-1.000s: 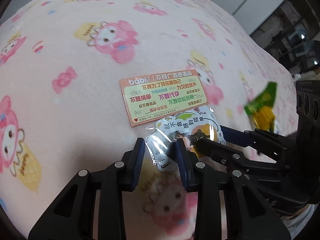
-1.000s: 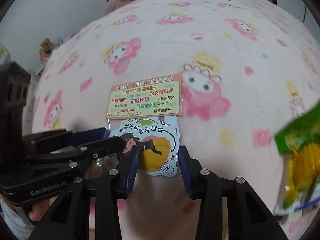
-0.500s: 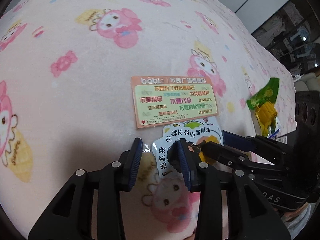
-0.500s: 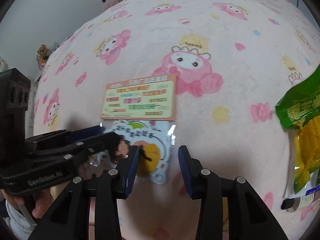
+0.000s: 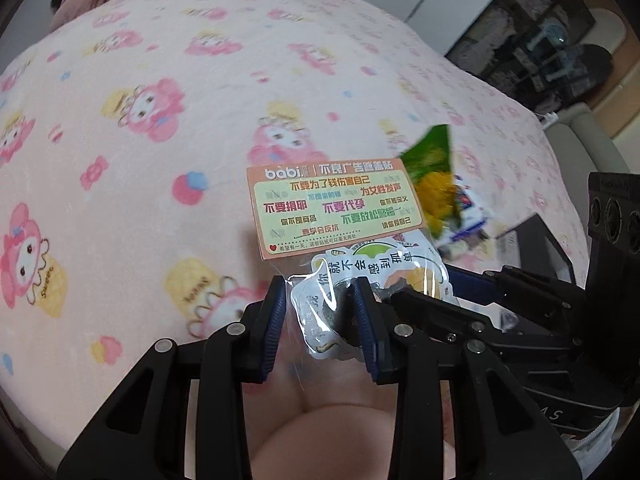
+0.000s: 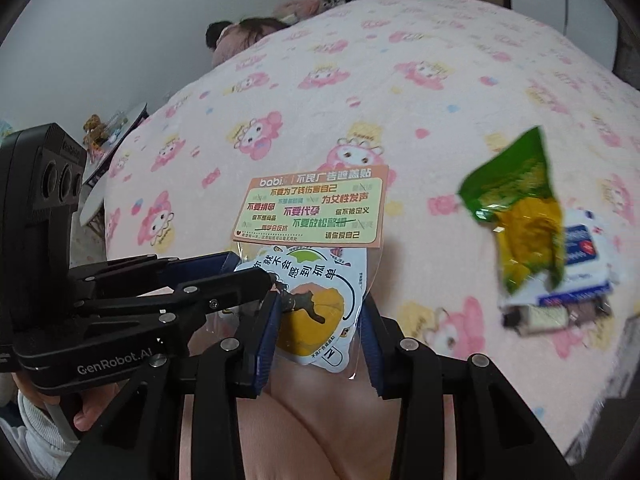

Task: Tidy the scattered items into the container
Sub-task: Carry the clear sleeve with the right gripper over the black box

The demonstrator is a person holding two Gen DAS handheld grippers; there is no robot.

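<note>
A clear sticker pack (image 5: 336,208) (image 6: 312,208), with an orange header card and a white sticker inside, hangs above the pink cartoon blanket (image 5: 160,80). My left gripper (image 5: 320,320) is shut on its crumpled left part, the white sticker buckled between the blue pads. From the other side, my right gripper (image 6: 318,320) is closed in on the yellow-printed lower right part. Each gripper shows in the other's view, fingers meeting at the pack. A green-and-yellow corn snack packet (image 6: 520,216) (image 5: 436,176) lies to the right on the blanket.
A white-and-blue packet (image 6: 588,248) and a small brownish item (image 6: 560,316) lie beside the corn packet. A dark box-like edge (image 5: 532,240) shows at the right. A plush toy (image 6: 240,36) rests at the blanket's far end. A hand (image 6: 84,416) holds the left gripper.
The sticker pack has come up off the blanket, carried between both grippers. Both views have pulled back and shifted, so the corn packet now sits close behind the card.
</note>
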